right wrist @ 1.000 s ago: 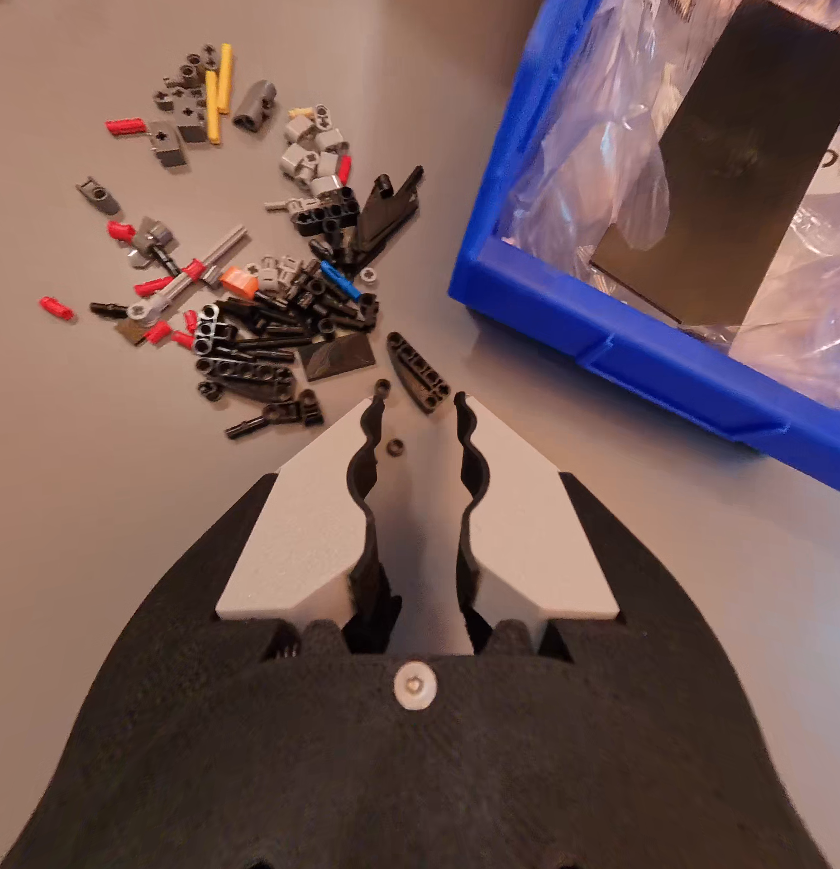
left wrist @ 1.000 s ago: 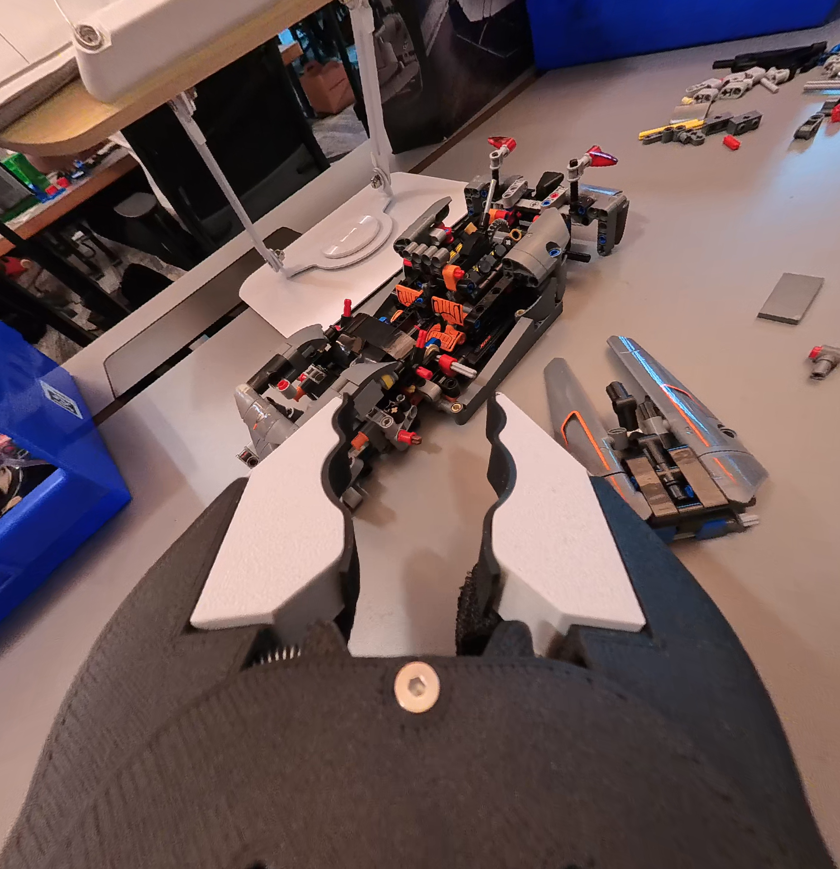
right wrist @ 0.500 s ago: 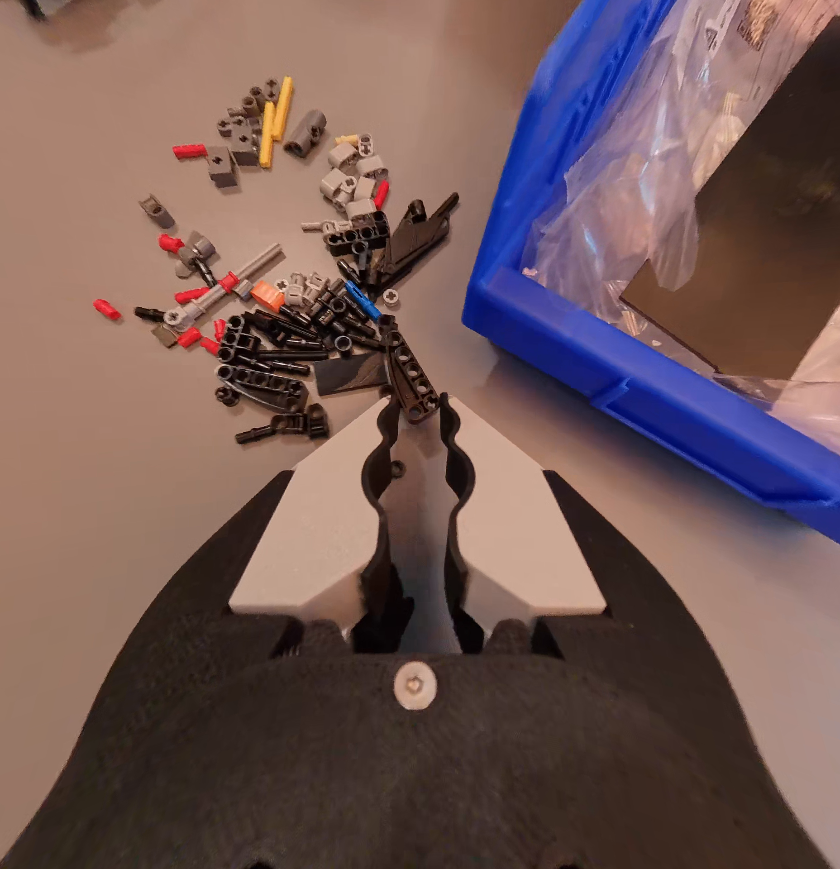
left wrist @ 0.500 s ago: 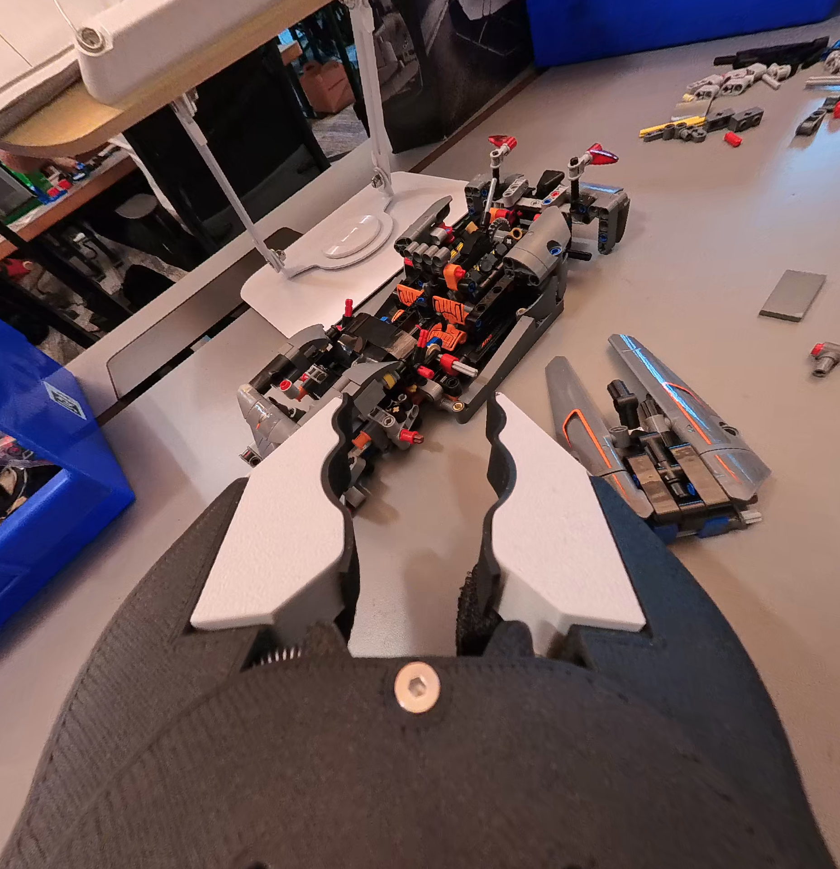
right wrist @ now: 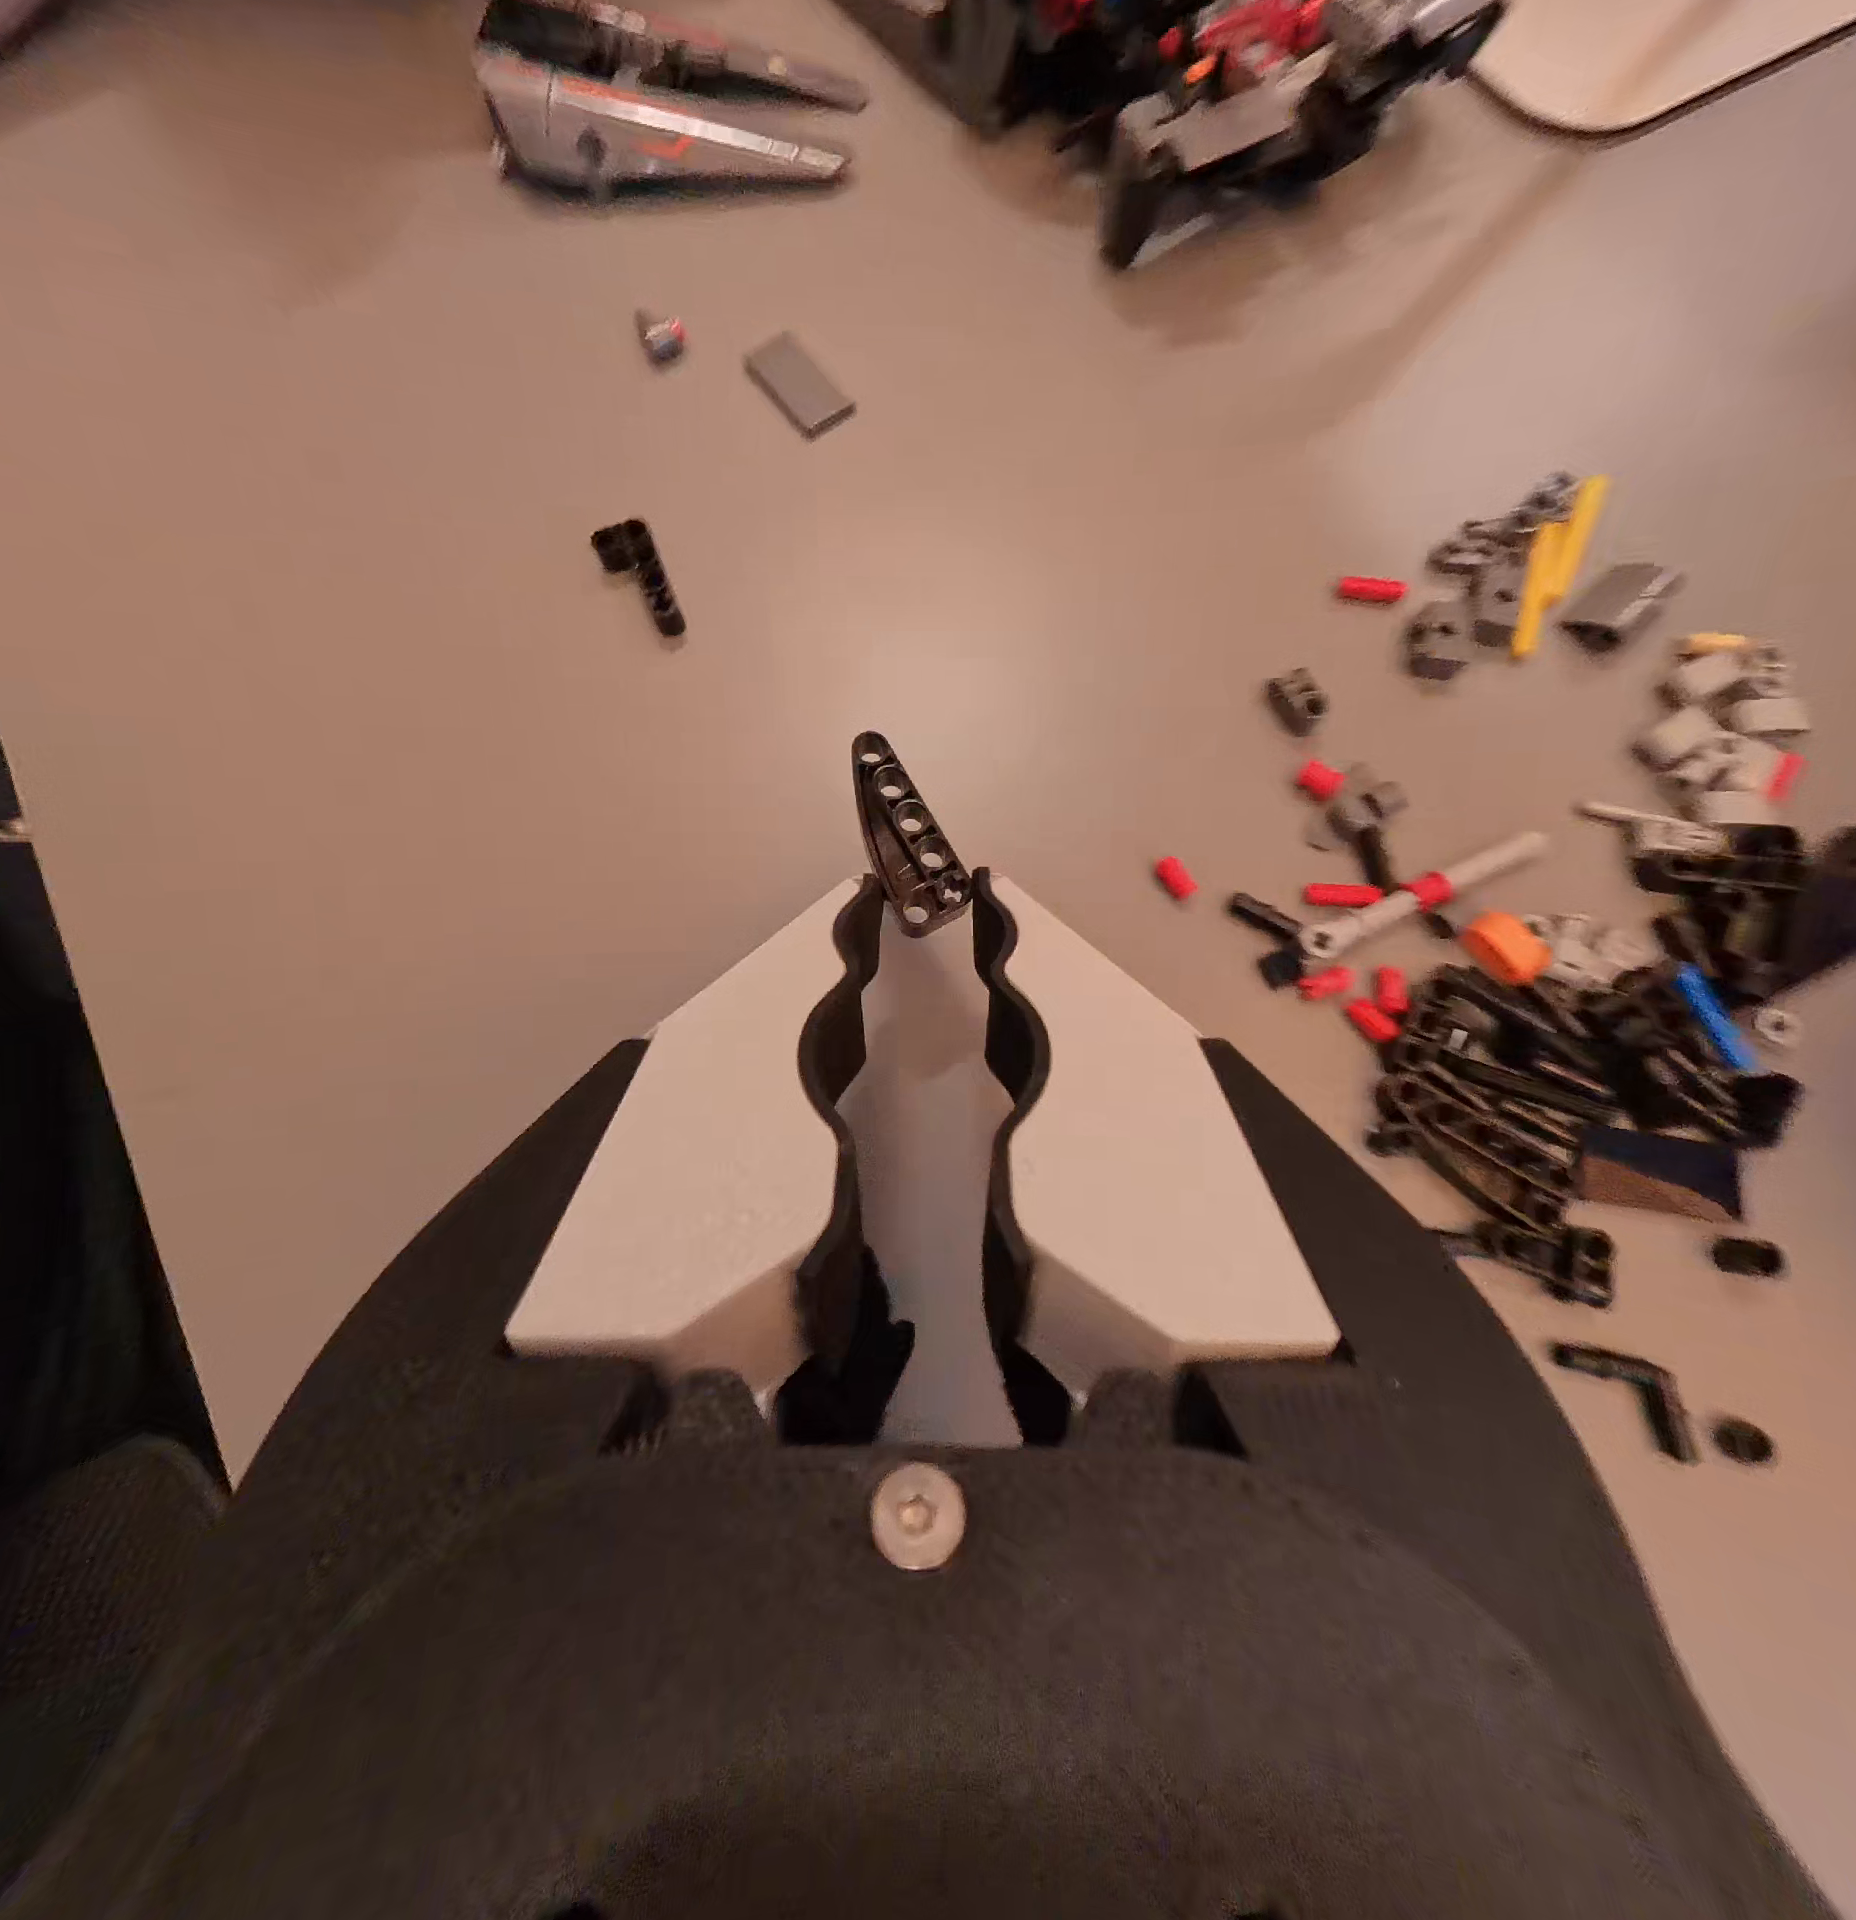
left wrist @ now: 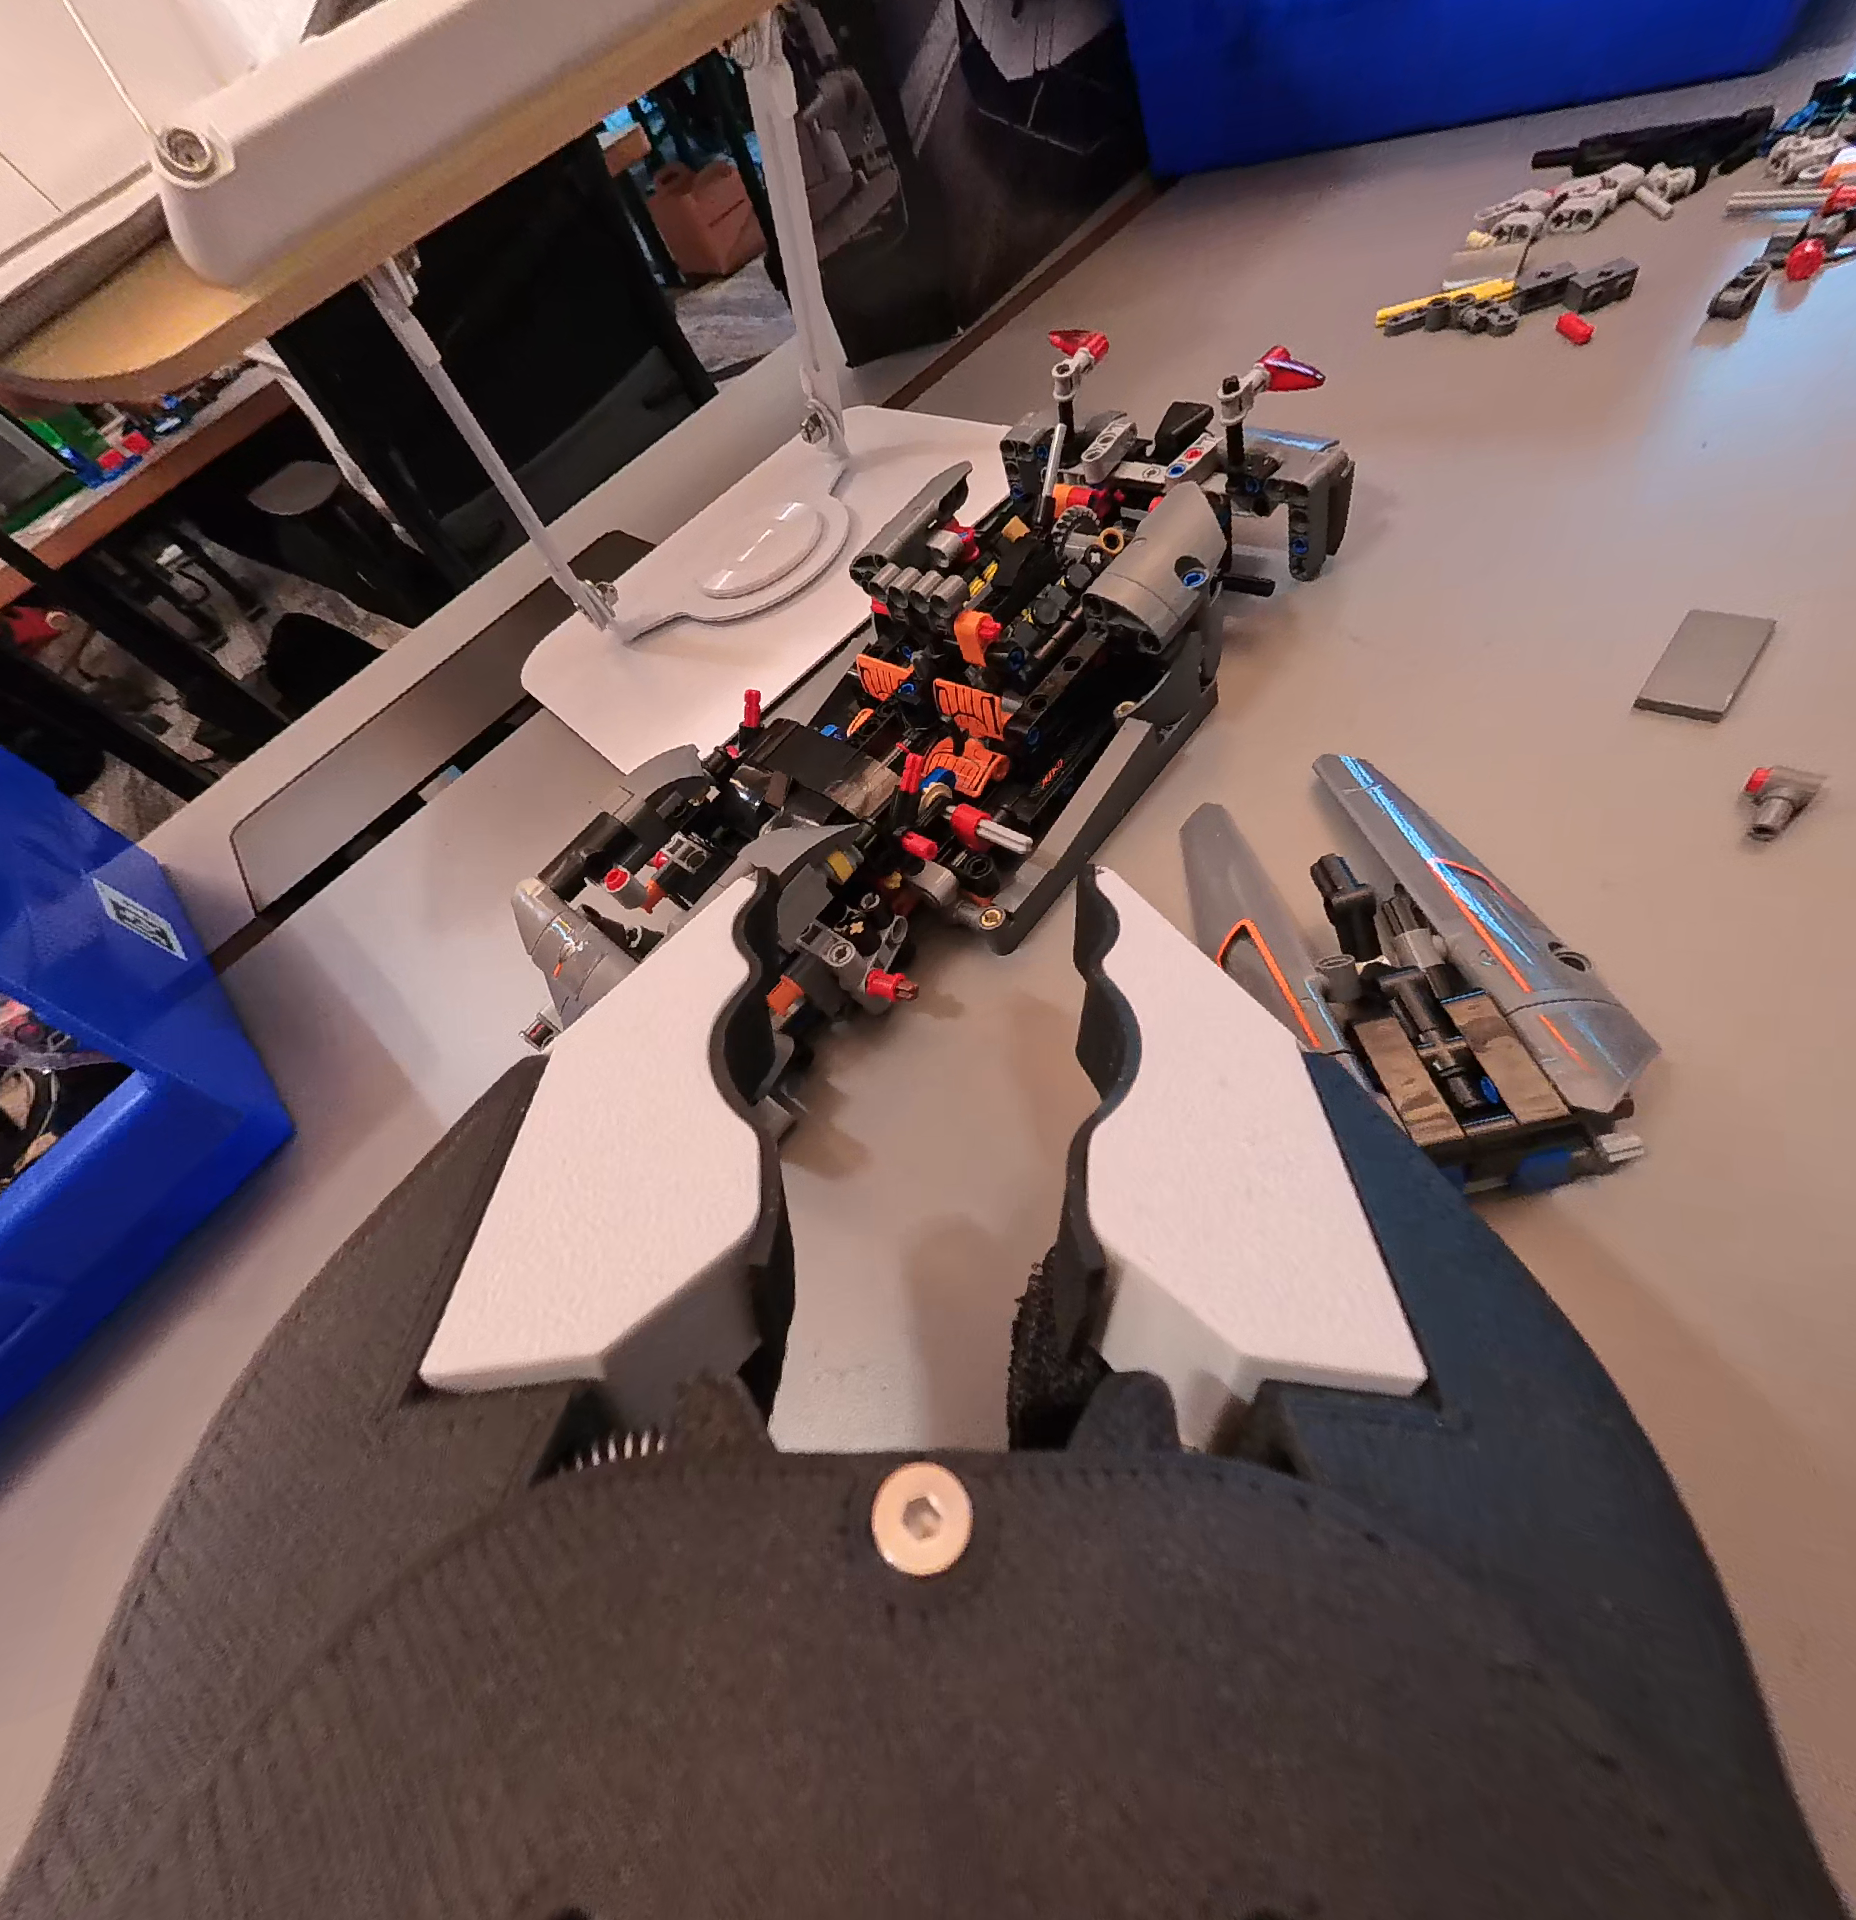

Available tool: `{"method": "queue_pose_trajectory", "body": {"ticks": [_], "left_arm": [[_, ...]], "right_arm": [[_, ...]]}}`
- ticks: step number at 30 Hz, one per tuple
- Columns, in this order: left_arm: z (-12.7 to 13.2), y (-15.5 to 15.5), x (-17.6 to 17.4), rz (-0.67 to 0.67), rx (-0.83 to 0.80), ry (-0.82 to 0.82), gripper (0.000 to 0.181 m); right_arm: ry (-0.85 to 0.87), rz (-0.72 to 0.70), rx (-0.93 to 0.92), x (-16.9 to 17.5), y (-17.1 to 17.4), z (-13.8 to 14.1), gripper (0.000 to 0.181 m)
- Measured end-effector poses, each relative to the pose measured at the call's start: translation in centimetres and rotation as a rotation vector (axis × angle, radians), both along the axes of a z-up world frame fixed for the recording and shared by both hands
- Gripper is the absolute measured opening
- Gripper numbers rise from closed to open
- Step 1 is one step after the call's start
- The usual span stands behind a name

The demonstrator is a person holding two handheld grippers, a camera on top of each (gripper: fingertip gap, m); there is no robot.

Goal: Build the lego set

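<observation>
Right wrist view: my right gripper (right wrist: 922, 891) is pinching a black curved beam (right wrist: 905, 831) above the desk (right wrist: 384, 727). My left gripper (left wrist: 919, 914) gapes wide and empty just short of the half-built car (left wrist: 965, 727).

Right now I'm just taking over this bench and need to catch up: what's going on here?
A person is building a lego set with two handheld grippers. The right gripper is shut on a black curved beam, pinched by its wide end and held above the table, away from the pile of loose parts. The left gripper is open and empty, its fingers hanging just before the half-built car chassis. A grey wing section lies beside it.
</observation>
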State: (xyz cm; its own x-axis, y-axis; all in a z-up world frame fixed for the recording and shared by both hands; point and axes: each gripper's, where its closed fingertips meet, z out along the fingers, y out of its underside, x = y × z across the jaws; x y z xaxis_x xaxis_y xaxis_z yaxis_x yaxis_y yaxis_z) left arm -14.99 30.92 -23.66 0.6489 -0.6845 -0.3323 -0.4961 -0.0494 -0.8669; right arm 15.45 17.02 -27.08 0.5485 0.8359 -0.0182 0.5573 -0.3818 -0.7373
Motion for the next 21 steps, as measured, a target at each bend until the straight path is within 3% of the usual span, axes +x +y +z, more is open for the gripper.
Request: {"method": "queue_pose_trajectory", "body": {"ticks": [7, 15, 21], "left_arm": [[0.3, -0.1, 0.0, -0.004, 0.01, -0.007, 0.056], [0.4, -0.2, 0.1, -0.007, 0.012, -0.004, 0.056], [0.5, -0.2, 0.0, -0.004, 0.012, -0.009, 0.056]], "right_arm": [[-0.032, 0.022, -0.051, -1.9, -0.2, -2.6, 0.016], [-0.033, -0.034, -0.033, -1.5, -0.1, -2.6, 0.028], [-0.016, -0.064, -0.071, -2.1, -1.8, -2.5, 0.036]]}}
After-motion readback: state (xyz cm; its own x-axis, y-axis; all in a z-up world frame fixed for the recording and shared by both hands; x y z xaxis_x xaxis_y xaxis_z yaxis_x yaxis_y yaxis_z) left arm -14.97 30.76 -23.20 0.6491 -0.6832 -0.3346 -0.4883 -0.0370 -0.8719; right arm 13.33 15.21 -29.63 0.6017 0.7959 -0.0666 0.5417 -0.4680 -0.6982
